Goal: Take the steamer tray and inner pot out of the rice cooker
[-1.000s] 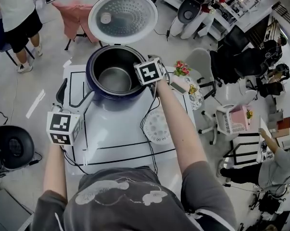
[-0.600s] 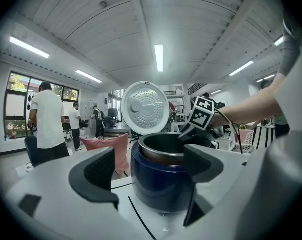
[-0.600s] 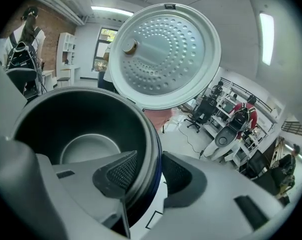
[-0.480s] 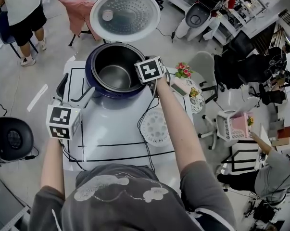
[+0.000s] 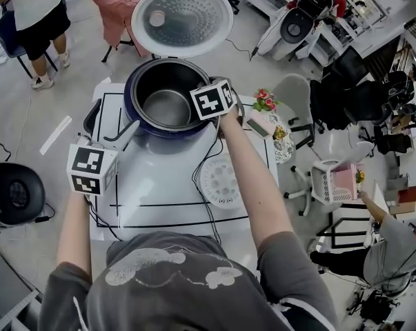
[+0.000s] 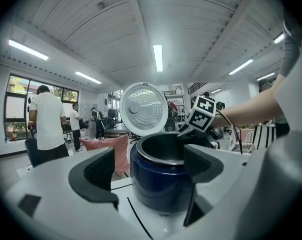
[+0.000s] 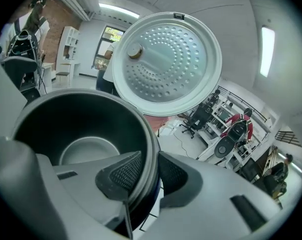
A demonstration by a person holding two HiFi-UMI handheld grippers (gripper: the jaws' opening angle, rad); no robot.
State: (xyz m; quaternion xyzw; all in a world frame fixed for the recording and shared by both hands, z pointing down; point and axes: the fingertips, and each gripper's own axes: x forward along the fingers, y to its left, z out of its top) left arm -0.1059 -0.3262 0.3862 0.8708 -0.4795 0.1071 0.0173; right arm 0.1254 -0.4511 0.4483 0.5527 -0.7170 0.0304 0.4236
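Roughly half the job looks done. The white table (image 5: 152, 178) carries the rice cooker (image 6: 156, 181), a dark blue body at its far end, and everything else is best placed from that cooker. Its lid (image 5: 182, 18) is swung fully open and stands behind the cooker, perforated inner face toward the person. The inner pot (image 5: 165, 105) sits inside the cooker, dark and empty, its rim showing just above the blue body, and no tray lies over its mouth. A white perforated disc, which I take to be the steamer tray (image 5: 225, 183), lies flat on the table in front of the cooker and a little to its right. It is apart from the cooker, and a black cable crosses its left edge.

The right gripper (image 7: 146, 173) is at the cooker's near right edge, tilted down, its jaws astride the pot's rim, with one pad against the inner wall and the other outside. The jaws have just been closing, and the pads now pinch the rim with no gap showing. The left gripper (image 6: 152, 170) hovers to the near left of the cooker, pointed at it. Its jaws are wide apart and hold nothing, and the cooker stands well beyond their tips.

So the tray step appears finished, and the pot is gripped but not lifted. By my reading, what is left is to raise the pot clear of the cooker and set it down on the table.
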